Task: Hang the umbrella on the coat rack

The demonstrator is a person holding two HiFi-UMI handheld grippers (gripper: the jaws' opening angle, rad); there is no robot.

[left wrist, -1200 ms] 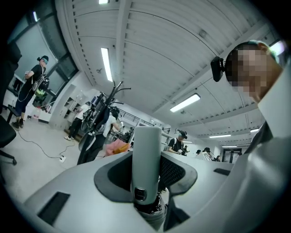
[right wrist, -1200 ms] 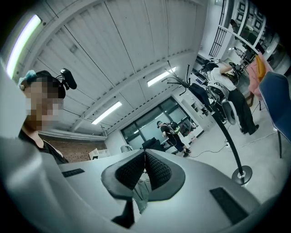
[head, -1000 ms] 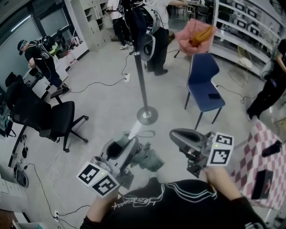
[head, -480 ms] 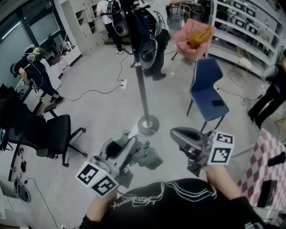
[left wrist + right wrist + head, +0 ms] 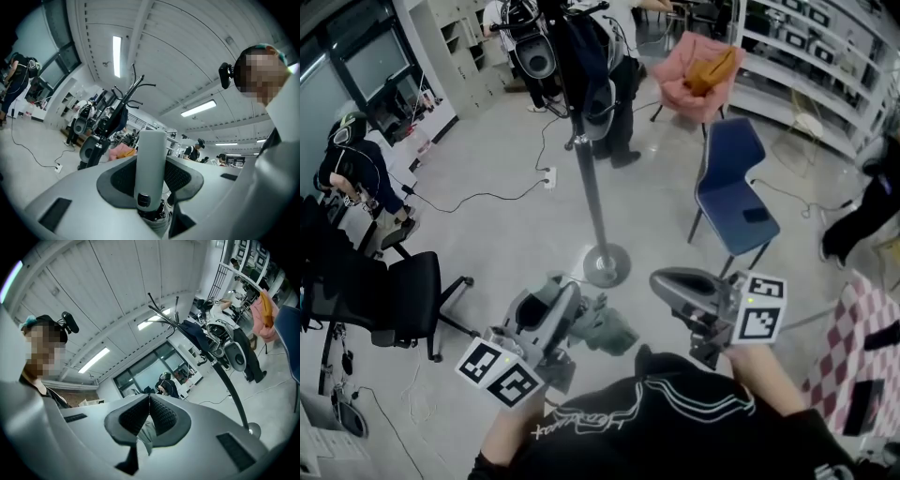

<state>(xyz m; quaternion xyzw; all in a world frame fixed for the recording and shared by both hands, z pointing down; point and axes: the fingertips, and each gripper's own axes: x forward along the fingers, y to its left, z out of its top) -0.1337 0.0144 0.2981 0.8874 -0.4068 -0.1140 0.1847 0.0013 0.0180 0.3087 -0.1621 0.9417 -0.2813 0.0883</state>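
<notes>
**Umbrella** (image 5: 609,330): folded, grey-green. It lies low between the two grippers, with its cloth end toward the right gripper. Its pale handle (image 5: 150,154) stands up through the left gripper (image 5: 546,309), whose jaws are partly closed, both pads pressed on the handle's sides.

**Right gripper** (image 5: 149,399): jaws drawn together, pads meeting at the tips. A sliver of grey-green cloth shows in the slit behind the pads. Whether it is pinched or only seen through the gap cannot be told.

**Coat rack** (image 5: 589,178): upright pole on a round base (image 5: 607,265), which sits just ahead of both grippers and between them. The top already carries dark garments.

**Open floor** (image 5: 506,225): bare from the grippers to the base, and widest ahead-left of the left gripper. A cable (image 5: 478,197) crosses it there.

**Edges:**
- A blue chair (image 5: 729,187) stands ahead-right of the right gripper, near the base.
- A black office chair (image 5: 398,295) stands off to the left of the left gripper.
- A checked tabletop (image 5: 853,337) lies to the right of the right gripper.
</notes>
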